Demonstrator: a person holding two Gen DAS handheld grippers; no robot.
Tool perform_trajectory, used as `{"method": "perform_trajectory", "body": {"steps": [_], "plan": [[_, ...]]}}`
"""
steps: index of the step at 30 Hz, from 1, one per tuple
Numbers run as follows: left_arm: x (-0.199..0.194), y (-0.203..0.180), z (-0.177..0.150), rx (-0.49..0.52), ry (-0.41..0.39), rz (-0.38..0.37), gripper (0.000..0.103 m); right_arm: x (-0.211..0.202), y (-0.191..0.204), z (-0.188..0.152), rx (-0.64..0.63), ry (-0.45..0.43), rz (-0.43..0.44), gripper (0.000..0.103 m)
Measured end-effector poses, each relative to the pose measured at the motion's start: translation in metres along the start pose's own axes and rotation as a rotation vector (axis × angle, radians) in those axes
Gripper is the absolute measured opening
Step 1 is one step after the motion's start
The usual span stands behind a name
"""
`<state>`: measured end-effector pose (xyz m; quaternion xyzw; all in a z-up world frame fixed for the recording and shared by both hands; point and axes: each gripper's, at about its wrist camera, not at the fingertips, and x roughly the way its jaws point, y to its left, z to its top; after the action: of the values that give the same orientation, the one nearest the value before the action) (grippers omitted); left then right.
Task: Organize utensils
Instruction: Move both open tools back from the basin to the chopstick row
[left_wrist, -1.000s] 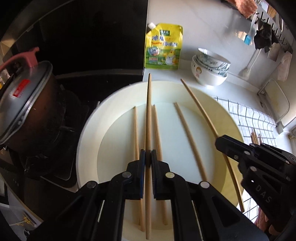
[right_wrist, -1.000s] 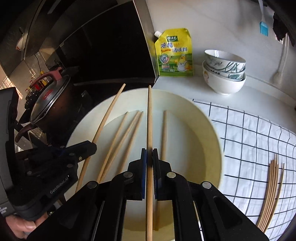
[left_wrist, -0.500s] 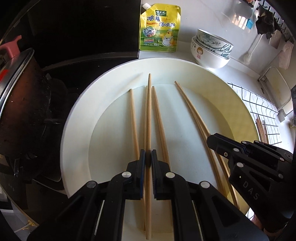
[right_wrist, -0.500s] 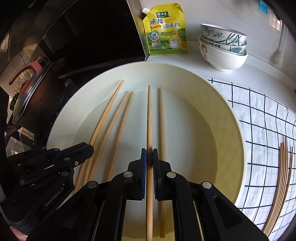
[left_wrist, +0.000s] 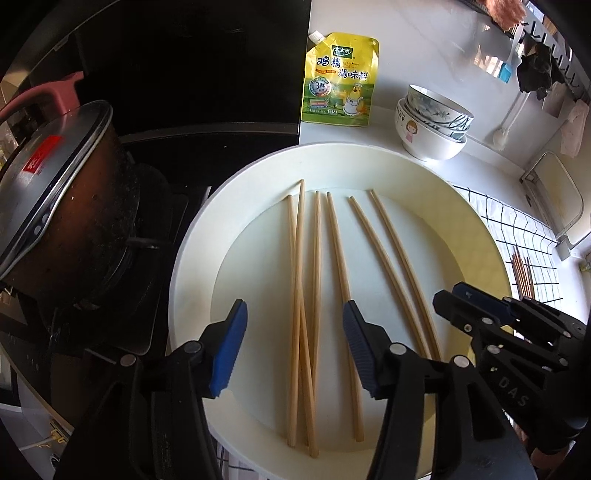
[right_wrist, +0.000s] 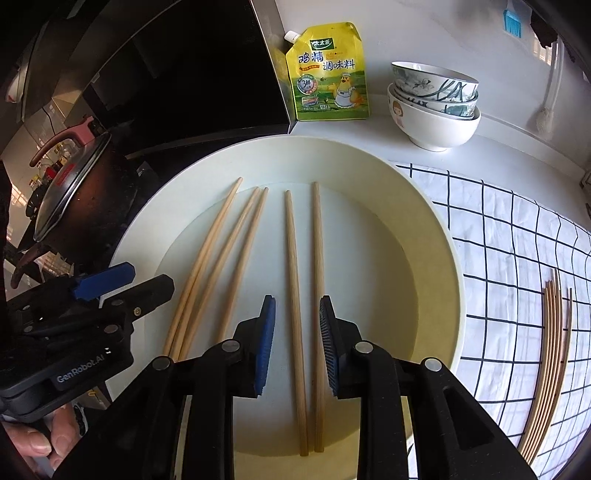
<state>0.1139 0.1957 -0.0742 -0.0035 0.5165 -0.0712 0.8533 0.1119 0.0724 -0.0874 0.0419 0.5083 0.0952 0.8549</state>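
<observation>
I'm holding both grippers, left (left_wrist: 293, 347) and right (right_wrist: 297, 343), open, empty | hovering over chopsticks (right_wrist: 291, 295) in plate (right_wrist: 436, 236) | aligning pairs beneath fingers.

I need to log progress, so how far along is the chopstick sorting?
Done: six chopsticks lie in the plate. In hand: nothing; the left gripper and the right gripper are both open. Left: a bundle of chopsticks lies on the checked cloth.

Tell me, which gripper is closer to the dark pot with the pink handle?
Left. The left gripper hangs over the plate's side nearest the pot; the right gripper sits farther toward the checked cloth.
</observation>
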Motion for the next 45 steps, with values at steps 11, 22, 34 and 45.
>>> {"method": "perform_trajectory", "body": {"steps": [11, 22, 34, 45], "plan": [[-0.016, -0.011, -0.015, 0.019, -0.011, -0.001, 0.054, -0.020, 0.000, -0.016, 0.002, -0.012, 0.005, 0.024], [-0.037, -0.036, -0.028, 0.036, -0.030, -0.015, 0.058, -0.055, -0.020, -0.036, 0.006, -0.039, 0.001, 0.030], [-0.050, -0.119, -0.038, 0.091, -0.051, -0.055, 0.063, -0.110, -0.095, -0.064, 0.037, -0.086, -0.080, 0.044], [-0.041, -0.204, -0.045, 0.138, -0.033, -0.128, 0.072, -0.132, -0.206, -0.114, 0.186, -0.060, -0.186, 0.050]]}}
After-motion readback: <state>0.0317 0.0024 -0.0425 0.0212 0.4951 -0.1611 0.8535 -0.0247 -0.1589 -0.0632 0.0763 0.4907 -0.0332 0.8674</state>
